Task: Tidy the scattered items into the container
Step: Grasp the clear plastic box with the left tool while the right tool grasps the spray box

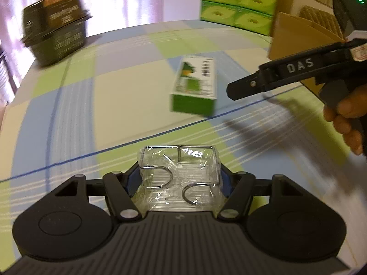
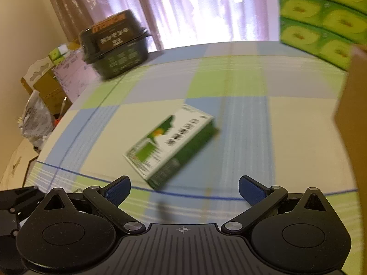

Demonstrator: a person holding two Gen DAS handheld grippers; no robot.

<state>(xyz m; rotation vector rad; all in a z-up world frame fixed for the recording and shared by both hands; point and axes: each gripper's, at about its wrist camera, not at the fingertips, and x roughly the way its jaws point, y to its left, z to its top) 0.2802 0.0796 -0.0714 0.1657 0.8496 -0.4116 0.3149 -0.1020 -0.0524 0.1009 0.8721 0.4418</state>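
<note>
My right gripper, jaws apart and empty, is nearer the green-and-white cardboard box, which lies mid-frame just ahead, long axis running diagonally toward upper right. My left gripper is clamped on a clear plastic-wrapped pack of wire hooks.

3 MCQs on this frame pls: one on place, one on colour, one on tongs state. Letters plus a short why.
1. Where is the green and white box?
A. On the checked cloth, ahead of the right tongs
B. Inside the cardboard box
C. On top of the dark tub

2. What colour are the pads on the right tongs?
A. Red
B. Blue
C. Yellow

3. What are the left tongs doing?
A. Open, holding nothing
B. Shut on the clear packet of wire hooks
C. Shut on the dark tub

Answers: 1 A, it lies flat on the cloth; 2 B, both pads show blue; 3 B, the packet sits clamped between them.
</note>
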